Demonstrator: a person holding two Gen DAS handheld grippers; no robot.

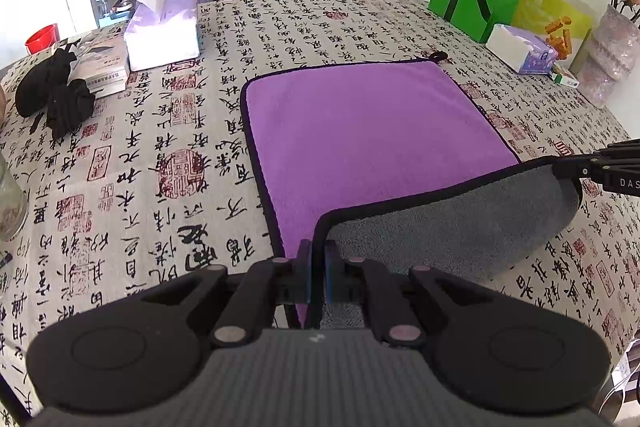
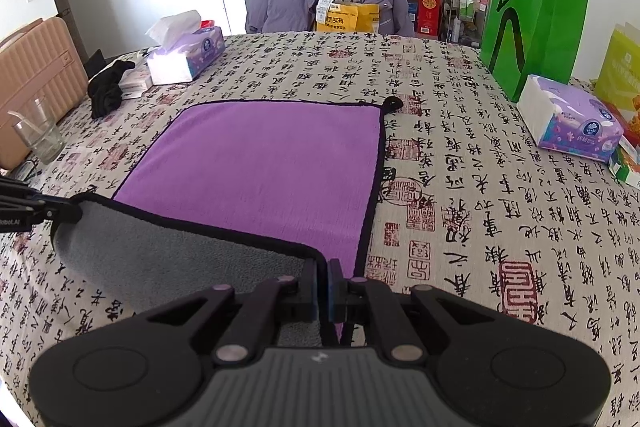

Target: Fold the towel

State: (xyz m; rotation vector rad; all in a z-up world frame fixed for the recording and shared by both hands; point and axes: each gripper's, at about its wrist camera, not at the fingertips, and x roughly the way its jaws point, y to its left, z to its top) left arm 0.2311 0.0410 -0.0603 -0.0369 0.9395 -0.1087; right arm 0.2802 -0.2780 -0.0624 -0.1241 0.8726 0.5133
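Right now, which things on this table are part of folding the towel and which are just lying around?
For the job:
towel
left gripper
right gripper

Lying about:
tissue boxes
green bag
glass
black cloth

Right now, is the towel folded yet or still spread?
Mostly spread, fold just begun: the purple towel lies flat, but its near edge is lifted, grey underside showing, pinched by the left gripper and right gripper.

A green bag (image 2: 532,11) stands at the table's (image 2: 460,155) far right edge; a glass (image 2: 38,131) stands at its left edge.
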